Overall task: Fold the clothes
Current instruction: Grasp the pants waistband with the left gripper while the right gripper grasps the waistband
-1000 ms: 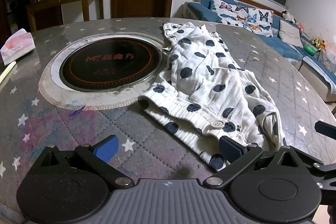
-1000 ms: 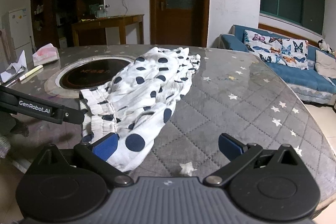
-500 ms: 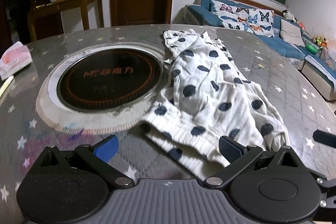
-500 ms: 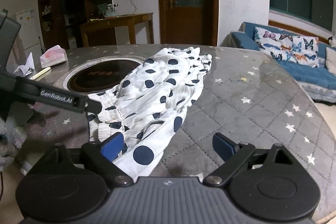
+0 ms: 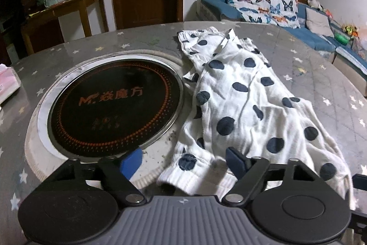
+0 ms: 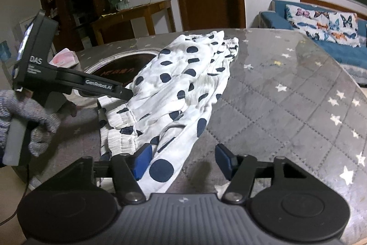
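Left claw (image 5: 183, 159) astride ribbed waistband (image 5: 195, 178)

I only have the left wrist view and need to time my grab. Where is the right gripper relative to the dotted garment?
Observer: The right gripper is at the near corner of the polka-dot garment; that corner lies between its fingers.
Operator: Is it closed on the cloth?
Observer: No, its jaws stand wide apart. The cloth lies by its left pad, and the other pad is over the table.
Operator: How does my left gripper look from there?
Observer: The left gripper shows one finger from the side, its tip at the garment's gathered edge.
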